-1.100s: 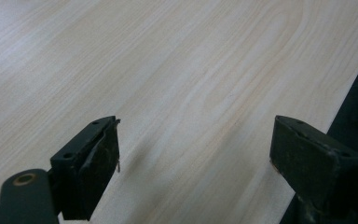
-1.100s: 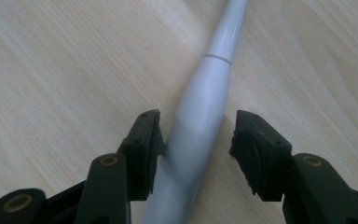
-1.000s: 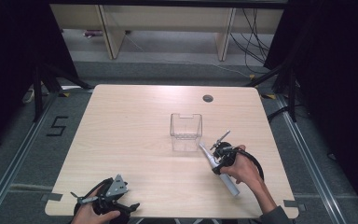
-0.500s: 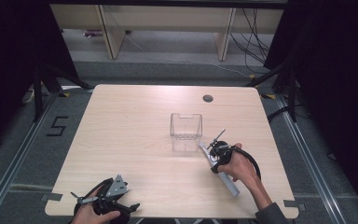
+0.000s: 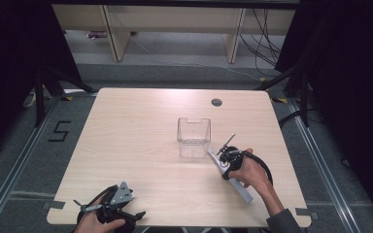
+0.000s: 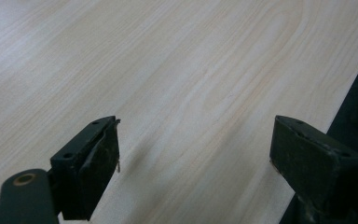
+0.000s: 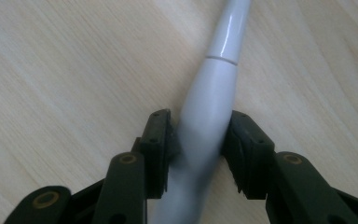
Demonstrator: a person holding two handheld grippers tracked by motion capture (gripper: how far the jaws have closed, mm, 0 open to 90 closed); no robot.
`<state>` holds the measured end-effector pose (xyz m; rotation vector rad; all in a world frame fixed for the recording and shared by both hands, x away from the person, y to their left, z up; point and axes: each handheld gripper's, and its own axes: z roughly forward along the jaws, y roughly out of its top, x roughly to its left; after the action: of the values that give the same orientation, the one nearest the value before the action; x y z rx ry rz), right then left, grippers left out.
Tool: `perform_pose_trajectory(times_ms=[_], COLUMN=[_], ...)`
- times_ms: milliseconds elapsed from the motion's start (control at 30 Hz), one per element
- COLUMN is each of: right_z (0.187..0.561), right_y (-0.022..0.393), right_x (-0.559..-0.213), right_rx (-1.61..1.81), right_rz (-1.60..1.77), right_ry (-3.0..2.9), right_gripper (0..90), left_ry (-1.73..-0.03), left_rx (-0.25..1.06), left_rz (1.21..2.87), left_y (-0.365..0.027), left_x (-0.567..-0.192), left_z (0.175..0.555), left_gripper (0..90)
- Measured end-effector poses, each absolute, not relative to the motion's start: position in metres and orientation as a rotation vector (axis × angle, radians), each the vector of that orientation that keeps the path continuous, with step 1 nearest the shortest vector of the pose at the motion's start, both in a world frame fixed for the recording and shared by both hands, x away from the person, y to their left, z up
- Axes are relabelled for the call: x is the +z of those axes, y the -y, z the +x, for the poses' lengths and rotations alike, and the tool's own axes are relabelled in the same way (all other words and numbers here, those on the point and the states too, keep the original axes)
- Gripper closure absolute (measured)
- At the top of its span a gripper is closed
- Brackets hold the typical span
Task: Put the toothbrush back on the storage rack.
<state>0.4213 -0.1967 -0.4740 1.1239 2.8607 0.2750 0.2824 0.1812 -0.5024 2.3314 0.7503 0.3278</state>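
Right now the right gripper (image 7: 199,149) has its jaws on either side of the thick grip end of a pale grey handle (image 7: 209,107), the pads touching or all but touching it; the jaws have just been closing on it. Seen from above, the right gripper (image 5: 226,162) sits at the near right of the table (image 5: 141,145), and the handle (image 5: 238,187) lies flat on the wood, its long axis running from near right to far left, so the jaws cross it squarely rather than along it. Its slim far tip points toward a clear box (image 5: 193,136) that stands just beyond, close but apart, at the table's middle. Any lift, I judge, turns on that diagonal: the box lies straight along the handle's line, far and left of the gripper. The left gripper (image 5: 108,209) rests at the near left edge, well away, its jaws spread wide over bare wood, holding nothing, so the right hand is plainly the nearer one.
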Motion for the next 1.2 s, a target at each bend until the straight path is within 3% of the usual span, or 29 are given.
perform_pose_trajectory(times_ms=[1200], right_z=[0.434], right_y=[0.225], right_x=[-0.465], right_rx=[0.238], right_rz=[1.176], right_ry=[-2.894], right_gripper=[66.7], left_ry=[-0.752], left_rx=[0.33], left_rz=[2.33], left_y=[-0.181], left_x=[-0.502], left_z=[0.283], left_gripper=[15.1])
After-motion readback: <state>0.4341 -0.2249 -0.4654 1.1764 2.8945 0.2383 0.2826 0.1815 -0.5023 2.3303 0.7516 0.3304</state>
